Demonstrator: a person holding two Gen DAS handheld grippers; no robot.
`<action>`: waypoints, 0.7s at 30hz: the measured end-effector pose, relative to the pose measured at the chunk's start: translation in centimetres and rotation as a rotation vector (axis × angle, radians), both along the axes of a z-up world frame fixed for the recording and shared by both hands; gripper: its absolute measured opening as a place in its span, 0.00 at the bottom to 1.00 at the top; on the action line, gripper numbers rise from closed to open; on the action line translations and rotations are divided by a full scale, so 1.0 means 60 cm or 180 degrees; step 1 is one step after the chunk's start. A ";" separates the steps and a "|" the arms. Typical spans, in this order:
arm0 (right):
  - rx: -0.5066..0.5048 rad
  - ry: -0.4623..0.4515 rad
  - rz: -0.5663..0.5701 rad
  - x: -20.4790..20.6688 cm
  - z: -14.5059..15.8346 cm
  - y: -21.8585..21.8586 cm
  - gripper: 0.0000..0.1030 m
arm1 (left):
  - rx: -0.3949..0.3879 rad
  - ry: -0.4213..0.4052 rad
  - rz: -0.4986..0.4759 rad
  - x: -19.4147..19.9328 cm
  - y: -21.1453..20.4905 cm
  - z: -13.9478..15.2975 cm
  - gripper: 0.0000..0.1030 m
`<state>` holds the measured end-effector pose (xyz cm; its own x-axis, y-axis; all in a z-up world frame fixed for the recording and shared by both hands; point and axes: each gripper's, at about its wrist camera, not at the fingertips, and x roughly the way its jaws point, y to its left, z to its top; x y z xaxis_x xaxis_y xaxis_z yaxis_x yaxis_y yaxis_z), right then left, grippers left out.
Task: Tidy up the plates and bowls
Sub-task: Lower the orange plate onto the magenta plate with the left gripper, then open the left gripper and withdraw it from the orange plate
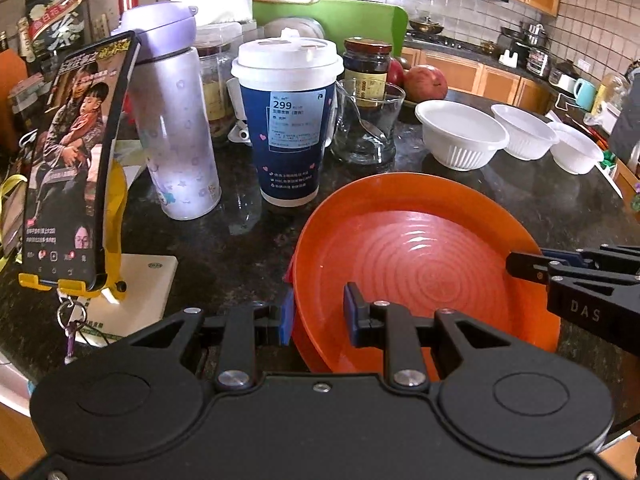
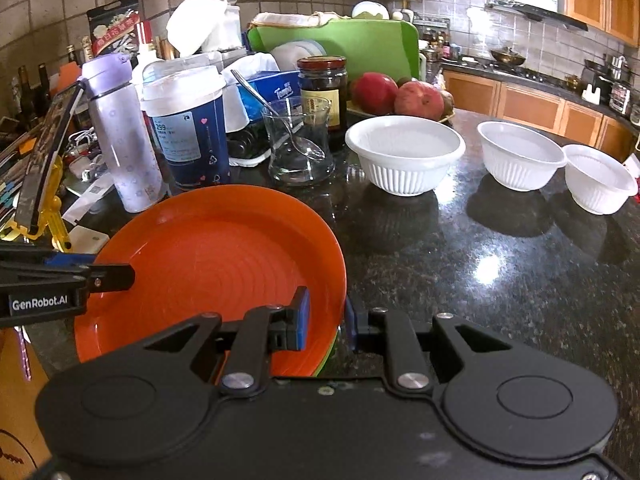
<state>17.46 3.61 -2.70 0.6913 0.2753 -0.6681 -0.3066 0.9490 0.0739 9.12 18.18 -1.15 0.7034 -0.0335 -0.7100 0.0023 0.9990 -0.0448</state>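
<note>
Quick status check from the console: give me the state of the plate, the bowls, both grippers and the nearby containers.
orange plate: flat on counter, rim between both grippers' fingers
left gripper: open, straddling plate's left rim
right gripper: open, straddling plate's right rim
three white bowls: upright, empty, unstacked
paper cup: lidded
purple bottle: closed
glass: upright, spoon inside

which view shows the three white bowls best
The right wrist view. All three white bowls sit apart there on the dark counter, large and unobstructed. The left wrist view shows the same bowls smaller, crowded toward its right edge and overlapping each other.
</note>
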 end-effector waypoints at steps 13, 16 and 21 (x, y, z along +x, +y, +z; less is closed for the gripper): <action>-0.0060 -0.0056 -0.0059 -0.004 0.000 0.013 0.22 | -0.0019 -0.0074 -0.0146 0.003 0.005 -0.003 0.33; -0.0037 -0.0067 -0.0064 -0.005 0.003 0.011 0.22 | -0.0055 -0.0078 -0.0130 0.003 0.008 -0.002 0.33; -0.0031 -0.0093 -0.0075 -0.006 0.006 0.012 0.22 | -0.0104 -0.0084 -0.0103 0.000 0.011 0.000 0.33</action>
<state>17.08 4.31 -2.33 0.7168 0.2522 -0.6500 -0.2860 0.9566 0.0558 9.14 18.86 -1.17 0.7200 -0.0793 -0.6894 0.0360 0.9964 -0.0770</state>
